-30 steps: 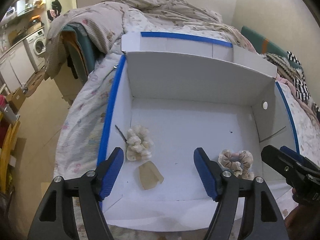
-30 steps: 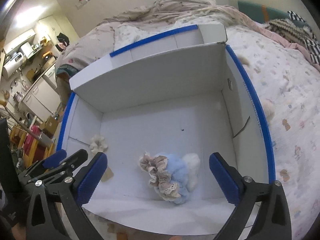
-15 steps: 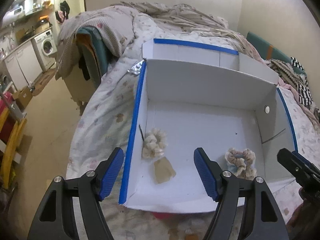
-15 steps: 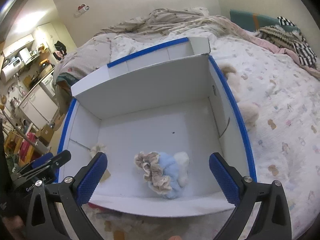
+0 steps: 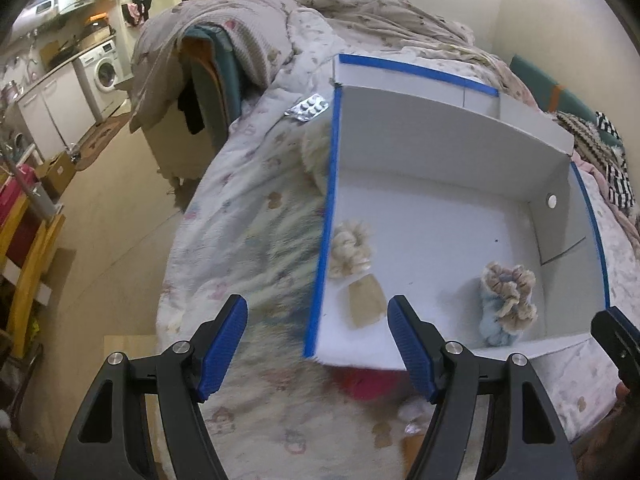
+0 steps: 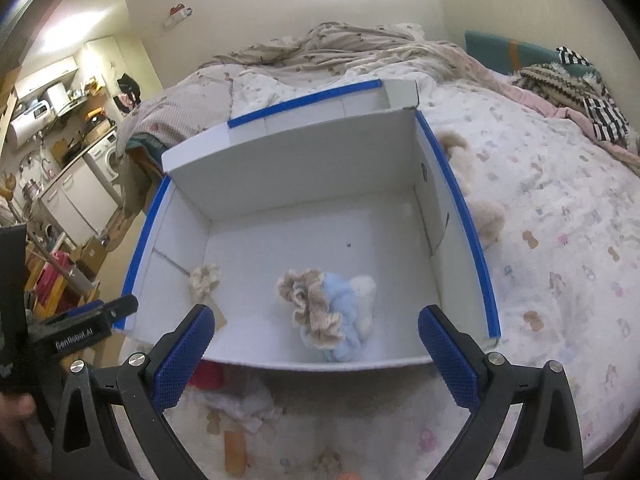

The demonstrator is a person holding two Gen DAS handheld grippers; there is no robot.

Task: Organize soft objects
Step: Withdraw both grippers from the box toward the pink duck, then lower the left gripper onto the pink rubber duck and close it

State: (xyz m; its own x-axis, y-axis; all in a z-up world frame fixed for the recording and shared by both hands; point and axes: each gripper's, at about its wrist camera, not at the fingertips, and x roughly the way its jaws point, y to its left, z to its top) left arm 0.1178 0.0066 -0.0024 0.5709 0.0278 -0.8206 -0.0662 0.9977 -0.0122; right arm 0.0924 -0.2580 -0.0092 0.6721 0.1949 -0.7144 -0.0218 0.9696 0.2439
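While both grippers hung empty over the bed, the left gripper [image 5: 318, 344] and right gripper [image 6: 316, 354] stood wide apart. Scrunchies [image 6: 316, 306] already lay in the white box [image 6: 304, 160]. Next, a hand probably had to reach the fluffy things [image 6: 486, 216] just outside it.

Box [image 6: 400, 156] top open, centre floor bare, scrunchies [image 6: 320, 308] near front wall.

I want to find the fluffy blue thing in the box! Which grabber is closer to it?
Right. The right gripper points almost straight at the blue fluffy pile, just outside the box. The left gripper sits off beside the box's left corner.
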